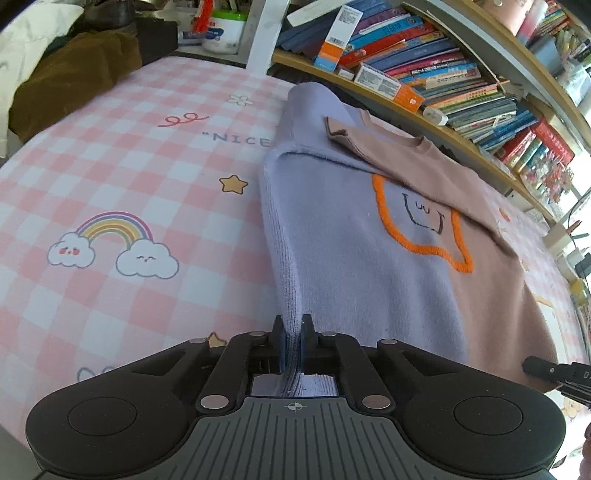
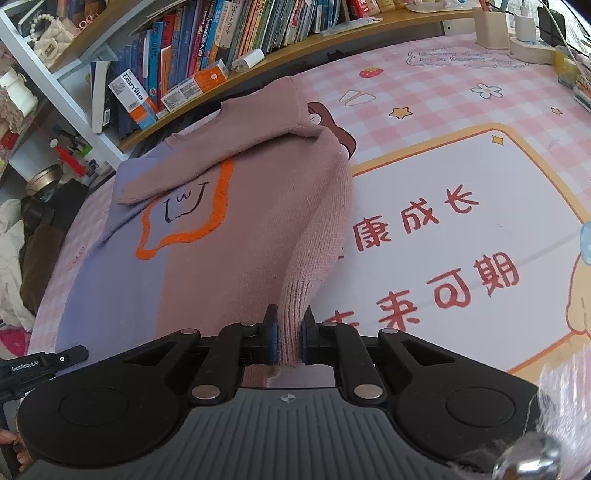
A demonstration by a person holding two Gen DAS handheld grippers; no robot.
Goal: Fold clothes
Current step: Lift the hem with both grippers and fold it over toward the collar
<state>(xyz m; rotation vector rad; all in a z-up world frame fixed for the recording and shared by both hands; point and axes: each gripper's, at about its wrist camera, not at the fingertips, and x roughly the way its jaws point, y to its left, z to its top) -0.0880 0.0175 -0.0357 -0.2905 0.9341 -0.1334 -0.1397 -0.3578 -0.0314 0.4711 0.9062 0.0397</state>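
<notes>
A knit sweater, half lilac [image 1: 340, 258] and half dusty pink [image 2: 236, 243], lies on the pink checked table cover with an orange-outlined face patch [image 1: 421, 221] on its chest. Both sleeves are folded across the body. My left gripper [image 1: 293, 345] is shut on the ribbed lilac hem corner, which bunches up between the blue pads. My right gripper [image 2: 289, 341] is shut on the ribbed pink hem corner in the same way. The tip of the right gripper shows at the right edge of the left wrist view, and the left one at the lower left of the right wrist view.
A shelf packed with books [image 1: 443, 81] runs along the far side of the table. A brown garment [image 1: 70, 74] is heaped at the far left corner beside a white jar [image 1: 225, 29]. A printed mat with red characters [image 2: 461, 251] lies right of the sweater.
</notes>
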